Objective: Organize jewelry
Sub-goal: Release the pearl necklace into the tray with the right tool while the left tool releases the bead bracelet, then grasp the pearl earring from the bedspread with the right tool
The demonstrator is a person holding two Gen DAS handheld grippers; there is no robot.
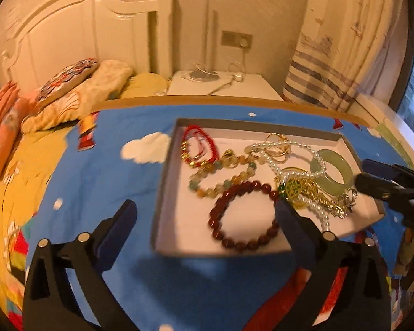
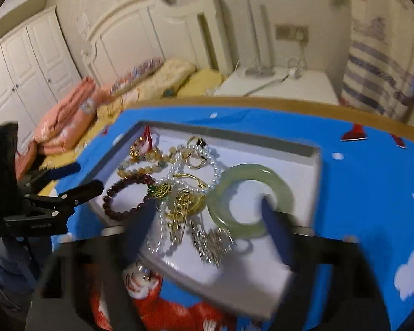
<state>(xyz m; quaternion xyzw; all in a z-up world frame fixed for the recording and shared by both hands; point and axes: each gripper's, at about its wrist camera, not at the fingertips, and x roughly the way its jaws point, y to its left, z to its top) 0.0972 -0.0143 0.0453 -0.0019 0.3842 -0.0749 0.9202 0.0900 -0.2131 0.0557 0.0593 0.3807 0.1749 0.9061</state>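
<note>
A white carved headboard [image 1: 77, 27] stands behind yellow bedding [image 1: 22, 165]; a patterned pillow [image 1: 66, 78] lies on a cream quilt [image 1: 96, 85], folded pink blankets [image 1: 2, 127] beside; a striped curtain [image 1: 331, 63] hangs near a white nightstand [image 1: 251, 85]; white wardrobe doors [image 2: 22, 66] at left.

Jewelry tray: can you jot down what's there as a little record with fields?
container: shallow white tray on a blue cloud-print cloth
contents: dark red bead bracelet, pale green bangle, pearl strand, red cord bracelet, gold pieces tangled among them
left hand-held gripper: open, over the dark red bead bracelet
right hand-held gripper: open, one finger inside the bangle's ring
</note>
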